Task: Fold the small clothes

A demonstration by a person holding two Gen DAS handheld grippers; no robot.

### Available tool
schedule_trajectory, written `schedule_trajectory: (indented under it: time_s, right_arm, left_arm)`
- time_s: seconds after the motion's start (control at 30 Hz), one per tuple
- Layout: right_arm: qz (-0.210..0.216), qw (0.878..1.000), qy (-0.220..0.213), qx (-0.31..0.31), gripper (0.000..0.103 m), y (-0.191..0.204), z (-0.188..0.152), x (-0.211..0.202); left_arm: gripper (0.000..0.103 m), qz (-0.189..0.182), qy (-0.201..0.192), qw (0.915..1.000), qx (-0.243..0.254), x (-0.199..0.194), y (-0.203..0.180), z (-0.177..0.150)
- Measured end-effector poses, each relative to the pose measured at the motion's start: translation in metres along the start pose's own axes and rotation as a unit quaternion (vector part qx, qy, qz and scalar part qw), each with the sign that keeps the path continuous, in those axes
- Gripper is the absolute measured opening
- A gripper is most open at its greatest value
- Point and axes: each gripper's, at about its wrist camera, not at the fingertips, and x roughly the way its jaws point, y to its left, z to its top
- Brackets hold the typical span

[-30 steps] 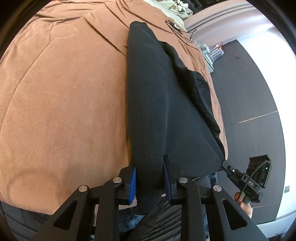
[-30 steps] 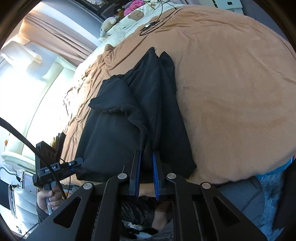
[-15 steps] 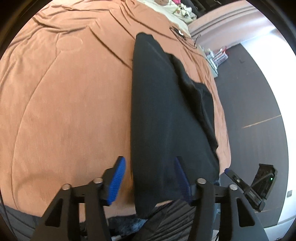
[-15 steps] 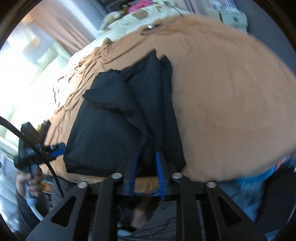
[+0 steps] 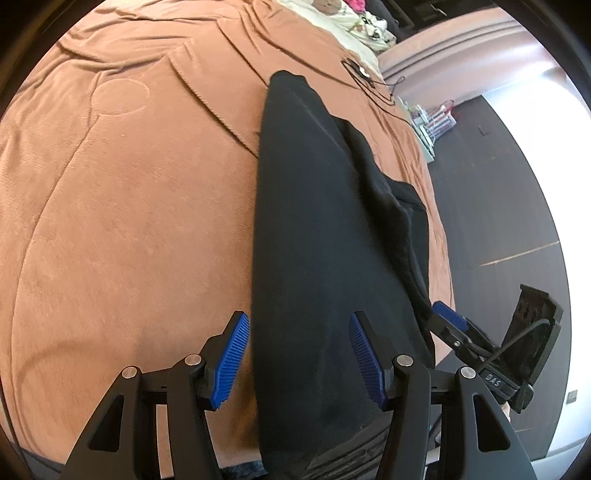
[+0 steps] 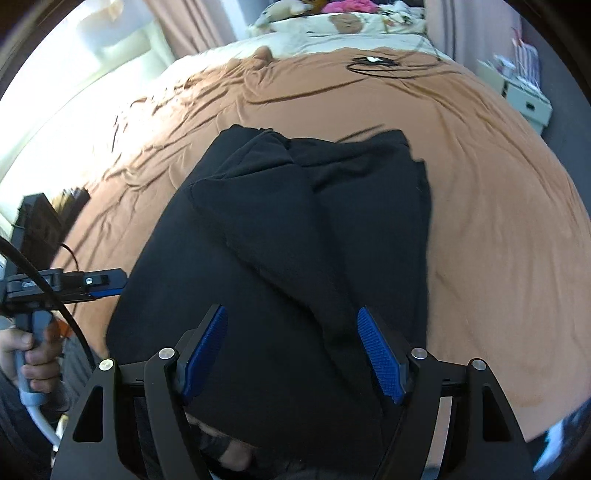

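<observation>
A black garment (image 5: 325,221) lies folded into a long strip on the brown bedspread (image 5: 129,203), its near end hanging over the bed's edge. My left gripper (image 5: 300,360) stands open above that near end, and neither of its blue pads presses the cloth. In the right wrist view the same garment (image 6: 295,221) shows layered folds. The jaws of my right gripper (image 6: 293,354) are opening over it, with cloth below the gap and nothing gripped. Each gripper shows in the other's view: right gripper (image 5: 448,319), left gripper (image 6: 107,284).
A black cable with a small device (image 6: 373,61) lies at the far end of the bed, before pillows and soft toys (image 6: 332,18). A white storage box (image 6: 528,99) stands beside the bed on the dark floor (image 5: 498,203). A hand (image 6: 26,350) holds the left gripper's handle.
Both grippers were shut on the garment's near edge and have let it go, their jaws now spread. The right gripper rolled and swung across, so the garment sits centred in its view.
</observation>
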Motion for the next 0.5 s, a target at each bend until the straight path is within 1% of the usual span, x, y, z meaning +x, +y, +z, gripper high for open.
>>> schedule_trajectory:
  time_s: [0.2,0.33,0.5]
  right_arm:
    - [-0.025,0.998,0.029,-0.046,0.072,0.022,0.028,0.042]
    - [-0.039,0.997,0.041,-0.060,0.072,0.028,0.045,0.065]
    - [-0.068,0.995,0.027,-0.063,0.072,0.023,0.064,0.077]
  left_arm:
    - [0.058,0.007,0.000,0.9999,-0.011,0.001,0.012,0.010]
    - [0.058,0.014,-0.002,0.9997,-0.021,0.000,0.020,0.018]
    - [0.058,0.018,0.001,0.9997,-0.018,0.003,0.018,0.027]
